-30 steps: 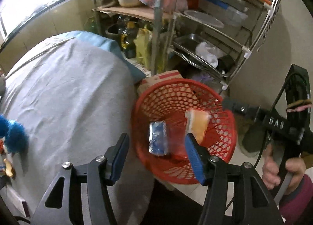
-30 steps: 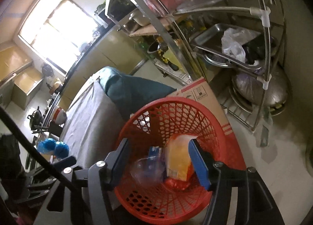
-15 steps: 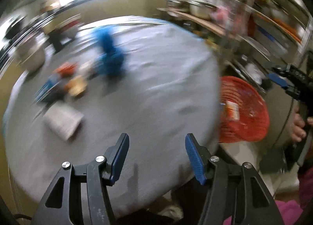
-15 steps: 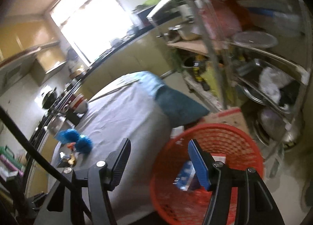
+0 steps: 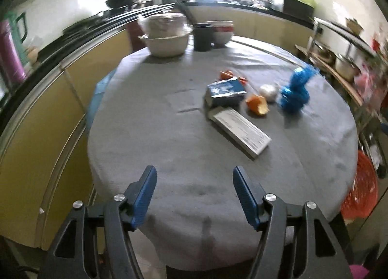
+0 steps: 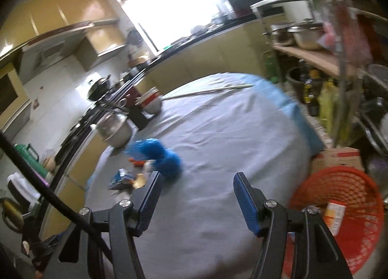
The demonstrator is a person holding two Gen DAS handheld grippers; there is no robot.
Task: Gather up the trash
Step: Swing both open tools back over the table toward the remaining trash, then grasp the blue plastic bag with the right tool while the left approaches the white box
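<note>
Trash lies on the round grey-clothed table point(image 5: 169, 133): a flat white box point(image 5: 240, 131), a blue carton point(image 5: 225, 92), an orange peel point(image 5: 257, 105), a pale wad point(image 5: 268, 91) and a crumpled blue bag point(image 5: 295, 89). My left gripper point(image 5: 194, 194) is open and empty above the table's near edge. My right gripper point(image 6: 195, 200) is open and empty over the table, right of the blue bag point(image 6: 160, 155). The red mesh basket point(image 6: 346, 208) stands on the floor at the right, with a wrapper point(image 6: 335, 213) inside; it also shows in the left wrist view point(image 5: 363, 186).
Bowls point(image 5: 167, 36) and a dark cup point(image 5: 202, 36) stand at the table's far edge. A metal rack point(image 6: 351, 72) with pots and bottles stands right of the table, a cardboard box point(image 6: 337, 157) behind the basket. Yellow cabinets point(image 5: 48, 109) run along the left.
Both grippers have swung left from over the red basket to face the table. The right gripper no longer holds wrappers; trash now lies in the basket.
</note>
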